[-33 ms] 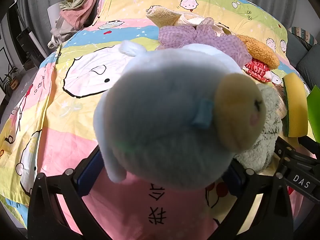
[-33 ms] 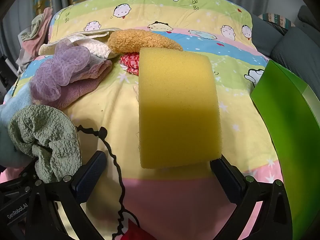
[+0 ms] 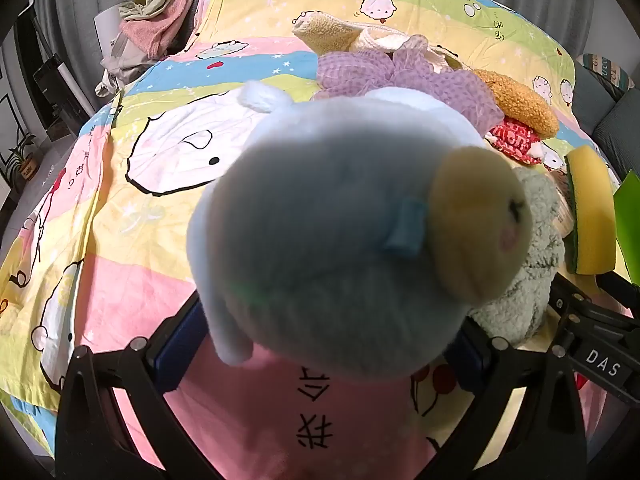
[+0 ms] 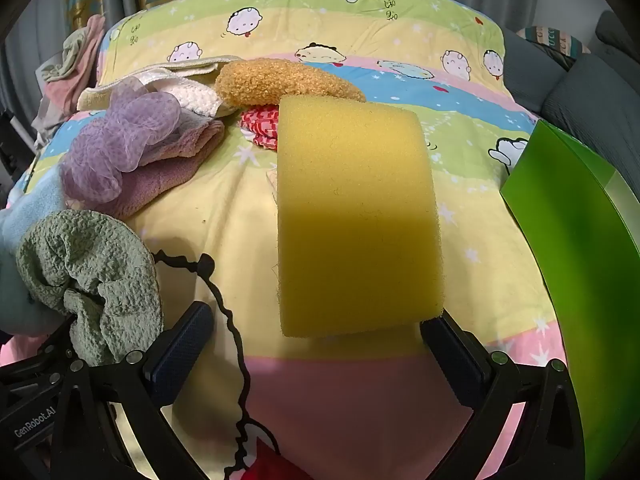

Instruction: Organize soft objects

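I am holding both grippers over a bed strewn with soft things.

My left gripper is standing with fingers spread wide around a pale blue plush toy; I cannot tell whether the pads are pressing it. My right gripper is also spread wide, with a yellow sponge sitting between its fingers against the right one, clear of the left. Behind, a purple mesh puff is lying on a pink towel, a green cloth is bunching between the grippers, and a green box is standing at the right.
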The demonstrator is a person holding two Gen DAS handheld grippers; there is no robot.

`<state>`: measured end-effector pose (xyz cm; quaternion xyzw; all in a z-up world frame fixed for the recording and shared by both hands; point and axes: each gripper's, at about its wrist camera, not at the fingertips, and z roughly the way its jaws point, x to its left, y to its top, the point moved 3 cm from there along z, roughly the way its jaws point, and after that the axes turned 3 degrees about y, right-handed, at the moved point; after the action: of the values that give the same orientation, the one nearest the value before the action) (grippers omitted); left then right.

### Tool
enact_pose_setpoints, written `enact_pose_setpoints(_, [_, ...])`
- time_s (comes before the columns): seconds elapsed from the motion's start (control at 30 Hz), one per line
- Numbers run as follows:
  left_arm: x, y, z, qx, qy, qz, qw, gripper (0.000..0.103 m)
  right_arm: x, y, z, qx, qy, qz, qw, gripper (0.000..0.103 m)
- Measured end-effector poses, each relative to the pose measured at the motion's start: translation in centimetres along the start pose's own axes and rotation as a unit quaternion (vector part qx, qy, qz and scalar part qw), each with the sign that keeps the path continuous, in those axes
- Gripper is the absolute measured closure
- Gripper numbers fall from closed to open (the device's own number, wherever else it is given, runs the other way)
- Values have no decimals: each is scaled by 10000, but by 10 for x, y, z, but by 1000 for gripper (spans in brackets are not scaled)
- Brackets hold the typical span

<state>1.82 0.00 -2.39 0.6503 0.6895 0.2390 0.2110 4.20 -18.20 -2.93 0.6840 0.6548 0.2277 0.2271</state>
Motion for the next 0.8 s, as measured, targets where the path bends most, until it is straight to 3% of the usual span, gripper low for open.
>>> enact_pose_setpoints(0.6, [4,-1,-1,114,-64,-7,9999,1,0,0,0,0,3,1,10000,0])
enact_pose_setpoints(0.8, [8,-4,-9,220,-264,-59,9994,2,0,0,0,0,4,1,10000,0])
